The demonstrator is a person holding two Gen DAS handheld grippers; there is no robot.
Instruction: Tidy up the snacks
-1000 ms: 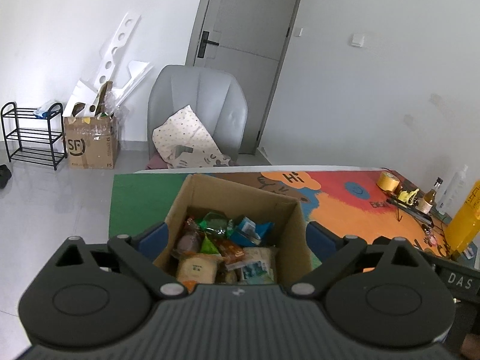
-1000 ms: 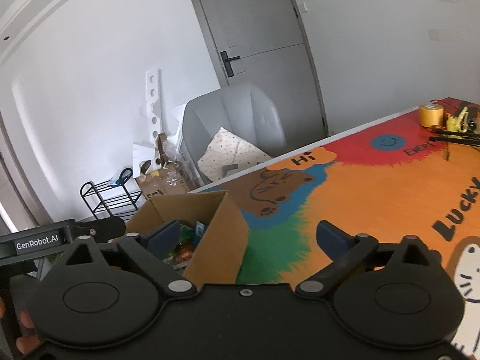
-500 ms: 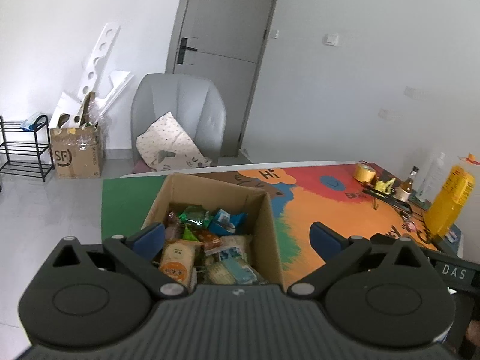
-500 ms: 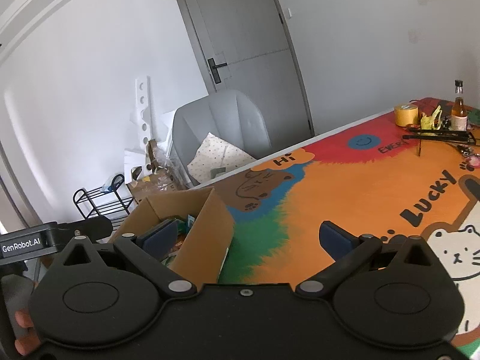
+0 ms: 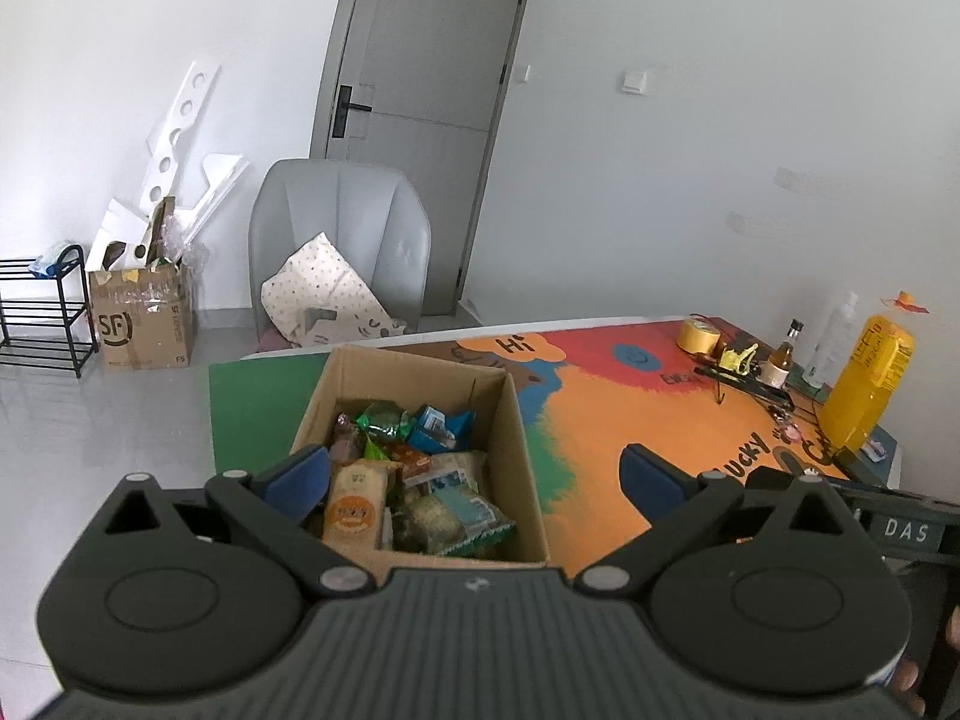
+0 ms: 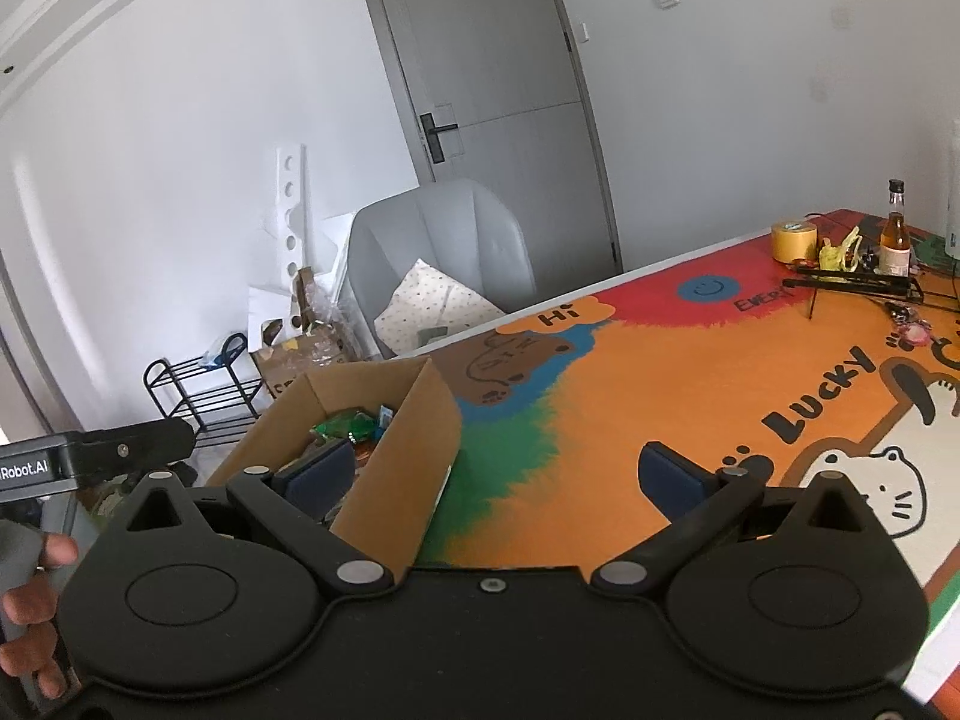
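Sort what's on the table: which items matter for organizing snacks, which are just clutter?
Job items:
cardboard box
snack packets inside it

Lying about:
yellow tape roll
small amber bottle
yellow bottle
white bottle

My cardboard box [image 5: 510, 420] stands upright and open-topped on the green end of the colourful table mat, its flaps out of the way. It is crammed with wrapped snacks [image 5: 414, 480] piled loosely on one another: an orange-and-cream packet [image 5: 355, 504] tilted against the near left wall, a green foil wrapper [image 5: 379, 419] and a blue packet [image 5: 441, 425] toward the far side, and a pale teal pack [image 5: 474, 513] lying near the front right corner. From my right side, the box [image 6: 408, 456] shows its plain brown wall, with the green wrapper [image 6: 345, 425] peeking over the rim.
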